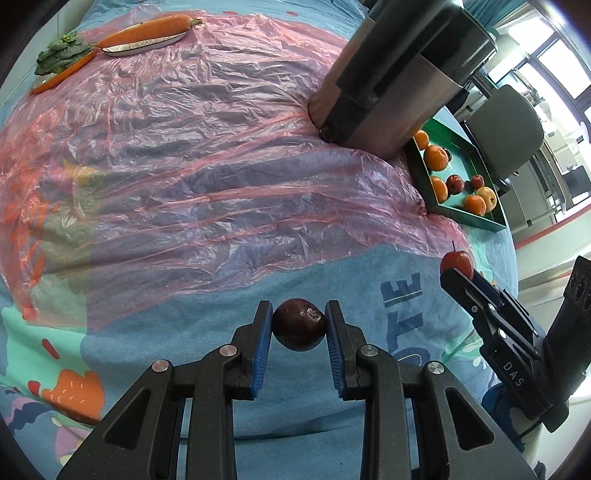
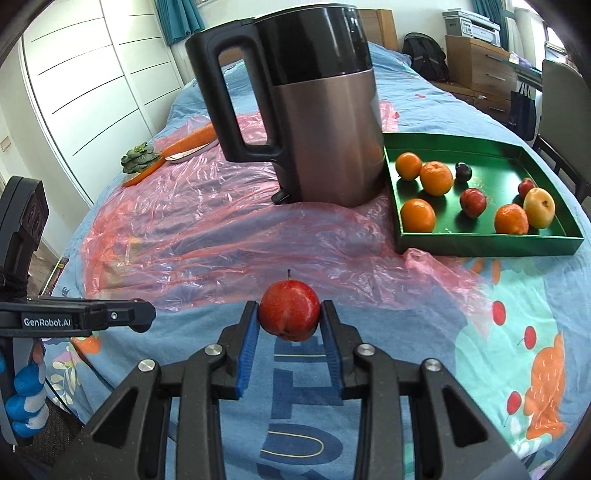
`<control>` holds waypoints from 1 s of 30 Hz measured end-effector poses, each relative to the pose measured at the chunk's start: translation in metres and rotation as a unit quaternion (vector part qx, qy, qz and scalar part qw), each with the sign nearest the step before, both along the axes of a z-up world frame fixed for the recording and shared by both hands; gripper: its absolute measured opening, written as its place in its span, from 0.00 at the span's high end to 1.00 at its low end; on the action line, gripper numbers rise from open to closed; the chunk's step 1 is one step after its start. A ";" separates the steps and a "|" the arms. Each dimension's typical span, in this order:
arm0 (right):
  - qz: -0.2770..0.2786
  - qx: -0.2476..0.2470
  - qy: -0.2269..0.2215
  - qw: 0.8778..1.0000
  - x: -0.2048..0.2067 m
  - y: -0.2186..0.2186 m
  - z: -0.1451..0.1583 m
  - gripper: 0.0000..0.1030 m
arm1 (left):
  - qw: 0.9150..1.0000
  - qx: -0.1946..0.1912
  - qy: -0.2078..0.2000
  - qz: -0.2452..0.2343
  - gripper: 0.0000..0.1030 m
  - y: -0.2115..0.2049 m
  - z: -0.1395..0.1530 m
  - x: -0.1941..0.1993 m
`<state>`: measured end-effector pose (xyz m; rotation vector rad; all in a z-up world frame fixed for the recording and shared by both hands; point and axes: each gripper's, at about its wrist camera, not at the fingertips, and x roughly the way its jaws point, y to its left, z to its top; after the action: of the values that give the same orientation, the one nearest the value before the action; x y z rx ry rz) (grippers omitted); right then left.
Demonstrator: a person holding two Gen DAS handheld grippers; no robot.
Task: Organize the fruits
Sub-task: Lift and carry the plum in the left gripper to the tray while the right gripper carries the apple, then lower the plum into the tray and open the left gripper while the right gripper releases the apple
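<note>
My left gripper [image 1: 299,325] is shut on a dark purple plum [image 1: 298,326], held above the blue cloth. My right gripper [image 2: 289,317] is shut on a red apple [image 2: 289,309]; it also shows in the left wrist view [image 1: 457,261] at the right. A green tray [image 2: 487,245] at the right holds several oranges [image 2: 436,178], red fruits [image 2: 472,201], a dark plum [image 2: 463,171] and a yellow apple [image 2: 539,207]. The tray also shows in the left wrist view [image 1: 469,216]. The left gripper's side shows at the left edge of the right wrist view.
A tall black and steel kettle [image 2: 325,110] stands just left of the tray on crinkled pink plastic sheet [image 2: 192,229]. Toy carrots [image 1: 147,31], a leafy green [image 1: 61,57] and a plate lie far back. A chair [image 1: 506,133] stands beyond the tray.
</note>
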<state>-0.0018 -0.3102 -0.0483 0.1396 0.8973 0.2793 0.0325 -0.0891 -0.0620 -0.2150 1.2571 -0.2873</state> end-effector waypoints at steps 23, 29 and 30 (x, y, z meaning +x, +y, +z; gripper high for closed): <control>-0.145 0.024 -0.041 0.988 0.025 -0.148 0.013 0.68 | 0.989 -0.013 -0.037 -0.141 0.76 -0.151 0.030 0.035; -0.166 0.022 -0.051 0.985 0.043 -0.176 0.011 0.68 | 0.983 -0.018 -0.064 -0.172 0.76 -0.197 0.043 0.060; -0.167 0.021 -0.053 0.984 0.046 -0.180 0.011 0.68 | 0.982 -0.018 -0.070 -0.177 0.76 -0.204 0.046 0.065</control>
<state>0.0445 -0.4902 -0.0373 0.3080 0.7474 -0.0061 0.0978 -0.2931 -0.0165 0.0004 1.1470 -0.6212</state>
